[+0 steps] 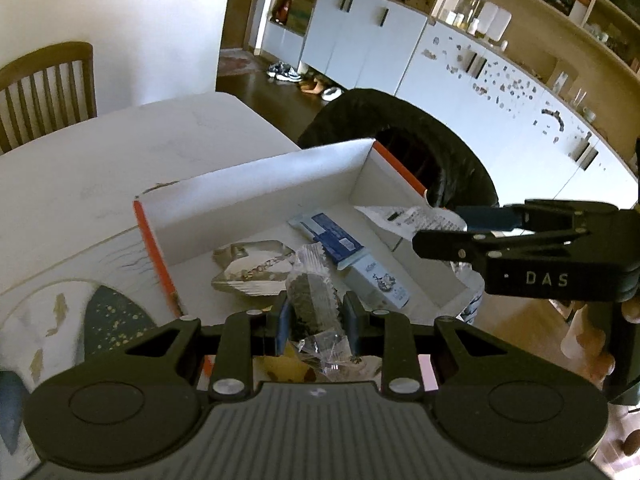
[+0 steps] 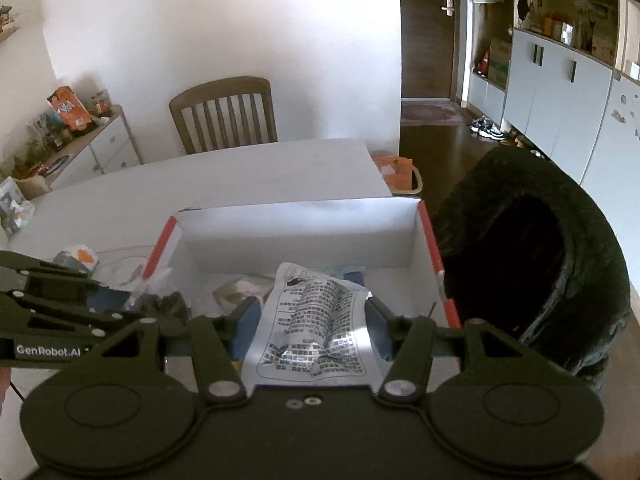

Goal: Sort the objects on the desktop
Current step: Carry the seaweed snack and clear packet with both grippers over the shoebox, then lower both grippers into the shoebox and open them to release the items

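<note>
A white box with orange edges [image 1: 256, 196] stands open on the table; it also shows in the right wrist view [image 2: 296, 232]. My left gripper [image 1: 314, 312] is shut on a clear packet of dark stuff [image 1: 312, 300], held over the box's near edge. My right gripper [image 2: 310, 320] is shut on a silver printed sachet [image 2: 312, 324], held above the box; that sachet also shows in the left wrist view [image 1: 412, 218]. Inside the box lie a blue and white carton [image 1: 344, 248] and a clear plastic bag [image 1: 252, 268].
A chair draped in black cloth [image 2: 532, 256] stands right of the box. A wooden chair [image 2: 224, 114] is at the table's far side. A fish-patterned mat [image 1: 60, 320] lies left of the box. White cupboards [image 1: 500, 92] line the right wall.
</note>
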`<action>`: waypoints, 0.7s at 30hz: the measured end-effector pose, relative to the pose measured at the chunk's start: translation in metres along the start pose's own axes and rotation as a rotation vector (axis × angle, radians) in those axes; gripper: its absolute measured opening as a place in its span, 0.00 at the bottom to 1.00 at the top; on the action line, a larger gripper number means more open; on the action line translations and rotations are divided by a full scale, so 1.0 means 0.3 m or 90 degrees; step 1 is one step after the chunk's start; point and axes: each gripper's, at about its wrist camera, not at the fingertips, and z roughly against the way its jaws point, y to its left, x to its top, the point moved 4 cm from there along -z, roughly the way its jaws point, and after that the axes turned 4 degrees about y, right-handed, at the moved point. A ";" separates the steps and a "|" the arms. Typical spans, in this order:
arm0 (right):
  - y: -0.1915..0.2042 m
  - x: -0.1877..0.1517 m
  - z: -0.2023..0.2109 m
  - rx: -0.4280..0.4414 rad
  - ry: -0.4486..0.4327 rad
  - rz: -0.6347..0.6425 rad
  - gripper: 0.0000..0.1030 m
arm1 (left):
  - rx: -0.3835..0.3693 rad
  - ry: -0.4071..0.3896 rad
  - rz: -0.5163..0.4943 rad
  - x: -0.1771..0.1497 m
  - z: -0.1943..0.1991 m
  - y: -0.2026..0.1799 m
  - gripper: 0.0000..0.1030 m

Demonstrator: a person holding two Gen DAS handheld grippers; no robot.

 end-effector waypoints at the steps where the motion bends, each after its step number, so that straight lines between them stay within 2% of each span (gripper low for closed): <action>1: -0.004 0.003 -0.007 0.000 0.001 0.003 0.55 | 0.003 0.004 -0.003 0.004 -0.013 -0.004 0.26; 12: -0.035 0.026 -0.139 0.013 0.036 0.025 0.55 | 0.035 0.046 -0.004 0.005 -0.130 -0.003 0.26; 21: -0.024 0.017 -0.275 -0.004 0.066 0.070 0.55 | 0.052 0.054 0.013 0.005 -0.174 0.004 0.26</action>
